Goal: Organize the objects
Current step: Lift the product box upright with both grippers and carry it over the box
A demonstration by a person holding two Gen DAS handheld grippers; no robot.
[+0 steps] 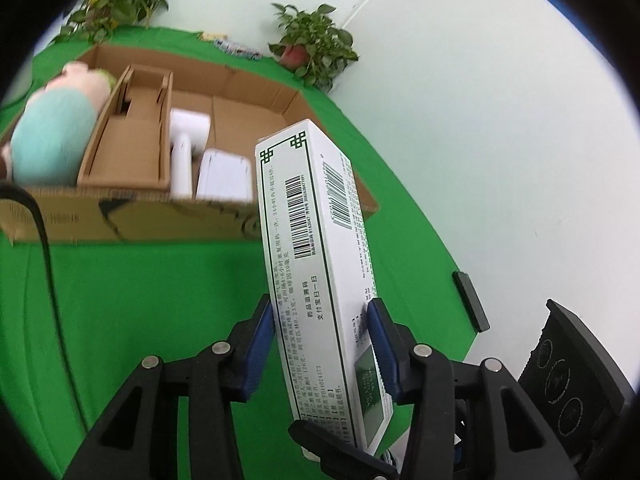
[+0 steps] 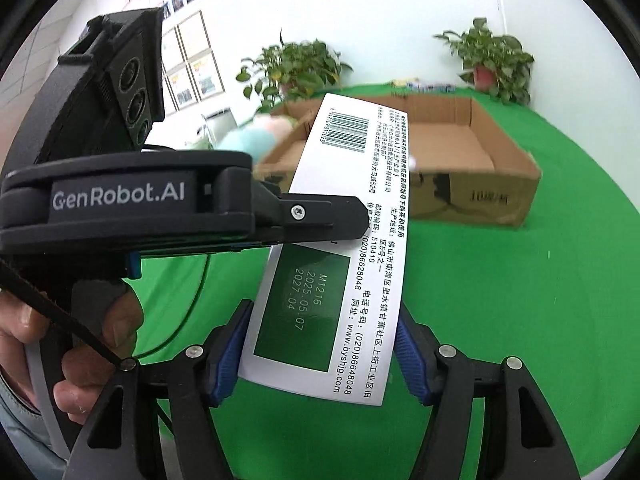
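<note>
A long white medicine box (image 1: 308, 240) with green trim and barcodes is held above the green table, tilted, by both grippers. My left gripper (image 1: 320, 312) is shut on it, blue pads (image 1: 380, 340) pressing its two narrow sides near the lower end. In the right wrist view the same box (image 2: 360, 184) runs up between my right gripper (image 2: 324, 332), whose pads (image 2: 232, 344) clamp its end. The left gripper (image 2: 352, 216) reaches in from the left and grips the box at mid-length. A hand (image 2: 120, 320) holds its handle.
An open cardboard carton (image 1: 120, 200) (image 2: 480, 196) stands beyond the box, with a plush toy (image 1: 52, 132), a smaller cardboard insert (image 1: 128, 148) and white items (image 1: 224, 176) inside. Potted plants (image 1: 312, 48) stand at the table's back. A black cable (image 1: 44, 248) hangs at left.
</note>
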